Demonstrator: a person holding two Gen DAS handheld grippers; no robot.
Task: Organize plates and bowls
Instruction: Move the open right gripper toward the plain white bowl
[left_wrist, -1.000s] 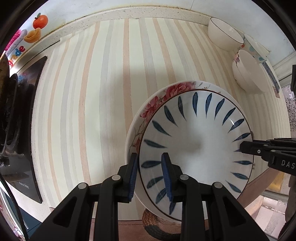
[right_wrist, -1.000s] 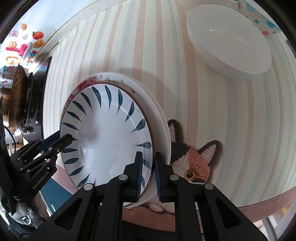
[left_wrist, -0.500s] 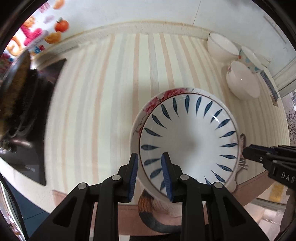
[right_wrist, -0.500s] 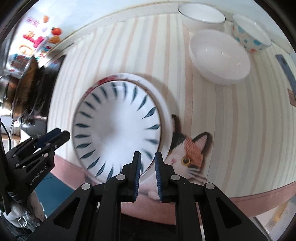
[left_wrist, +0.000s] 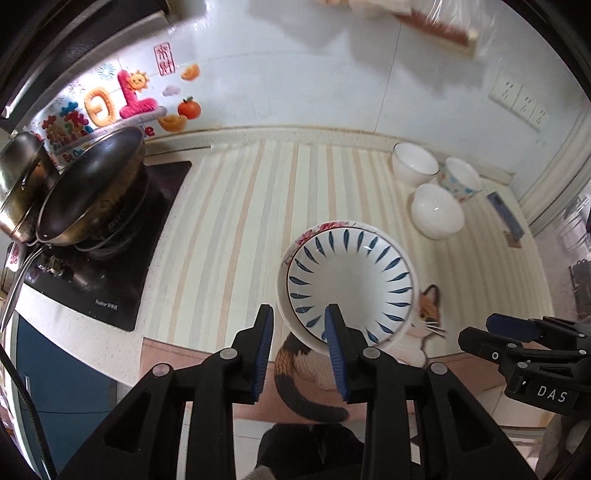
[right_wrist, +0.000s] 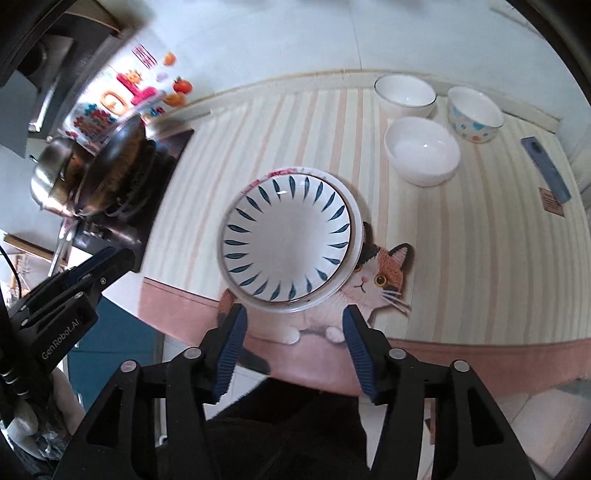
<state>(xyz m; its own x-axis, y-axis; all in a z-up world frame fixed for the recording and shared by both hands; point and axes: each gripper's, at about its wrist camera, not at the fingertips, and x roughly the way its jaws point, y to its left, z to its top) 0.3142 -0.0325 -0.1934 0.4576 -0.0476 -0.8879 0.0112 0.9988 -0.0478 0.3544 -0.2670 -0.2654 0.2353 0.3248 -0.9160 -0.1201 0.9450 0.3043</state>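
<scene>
blue-leaf plate (left_wrist: 351, 282) sits at centre right of the left wrist view, nested on a floral plate (left_wrist: 308, 233) on the striped table (left_wrist: 236, 221). the left tongs (left_wrist: 298, 352) gape empty at its near rim. three bowls (left_wrist: 437, 211) wait at upper right.

in the right wrist view the right tongs (right_wrist: 293, 345) are spread wide, empty, below the stacked plates. next, i judge, comes nesting the bowls: take one by its rim and lower it squarely.
</scene>
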